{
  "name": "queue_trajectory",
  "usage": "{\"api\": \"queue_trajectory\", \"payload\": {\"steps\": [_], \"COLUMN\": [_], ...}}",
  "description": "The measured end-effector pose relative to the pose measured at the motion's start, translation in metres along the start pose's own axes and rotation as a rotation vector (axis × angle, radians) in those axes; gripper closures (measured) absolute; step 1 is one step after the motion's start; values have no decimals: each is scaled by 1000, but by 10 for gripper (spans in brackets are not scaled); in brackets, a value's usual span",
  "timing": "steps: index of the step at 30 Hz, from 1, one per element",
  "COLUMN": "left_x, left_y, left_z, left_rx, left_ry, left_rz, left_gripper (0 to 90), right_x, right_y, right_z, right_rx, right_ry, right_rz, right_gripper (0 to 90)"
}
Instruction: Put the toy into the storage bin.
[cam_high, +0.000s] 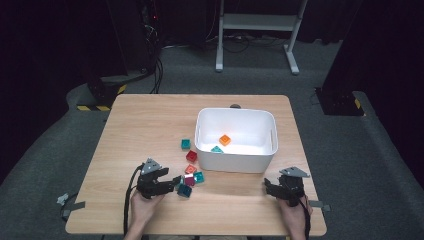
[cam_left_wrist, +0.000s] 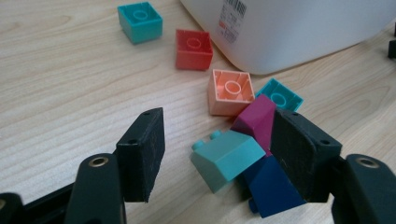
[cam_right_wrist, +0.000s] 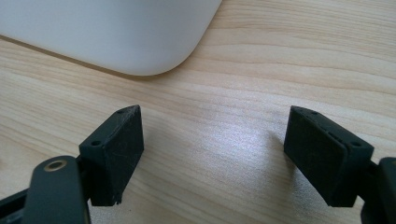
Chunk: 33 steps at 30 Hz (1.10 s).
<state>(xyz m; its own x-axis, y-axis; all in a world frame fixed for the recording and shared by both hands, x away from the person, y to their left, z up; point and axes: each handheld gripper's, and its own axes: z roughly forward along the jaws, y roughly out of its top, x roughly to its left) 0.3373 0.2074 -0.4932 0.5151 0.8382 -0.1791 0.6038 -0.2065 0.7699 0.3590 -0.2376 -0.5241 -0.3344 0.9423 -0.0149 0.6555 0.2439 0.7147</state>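
Reaching into a cluster of blocks on the tabletop (cam_high: 150, 125), the left gripper (cam_left_wrist: 219, 154) has its fingers apart around a tilted teal block (cam_left_wrist: 226, 158), no pad pressing on it; a dark blue block (cam_left_wrist: 271, 186) and a magenta block (cam_left_wrist: 257, 121) lie just beside. The right gripper (cam_right_wrist: 212, 154) rests with fingers apart over bare wood near the white bin (cam_high: 235, 145).

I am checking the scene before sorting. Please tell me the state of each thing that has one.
Left tool: open, around the teal sloped block.
Right tool: open, empty.
White bin: holds two blocks.
Salmon block: hollow side up.
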Motion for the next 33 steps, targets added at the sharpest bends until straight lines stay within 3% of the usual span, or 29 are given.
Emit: {"api": "queue_trajectory", "payload": {"steps": [6, 11, 25, 33], "left_x": [0, -3, -3, -1], "left_y": [-4, -6, -6, -8], "left_z": [5, 11, 20, 19], "left_rx": [-8, 14, 22, 18], "left_ry": [-12, -10, 6, 41], "left_rz": [-19, -2, -4, 8], "left_gripper": [350, 340, 340, 362], "right_x": [0, 0, 0, 0], "right_y": [0, 0, 0, 0], "right_z": [0, 0, 0, 0], "right_rx": [0, 0, 0, -1], "right_ry": [0, 0, 0, 0], "right_rz": [0, 0, 0, 1], "right_gripper": [201, 201, 201, 201]}}
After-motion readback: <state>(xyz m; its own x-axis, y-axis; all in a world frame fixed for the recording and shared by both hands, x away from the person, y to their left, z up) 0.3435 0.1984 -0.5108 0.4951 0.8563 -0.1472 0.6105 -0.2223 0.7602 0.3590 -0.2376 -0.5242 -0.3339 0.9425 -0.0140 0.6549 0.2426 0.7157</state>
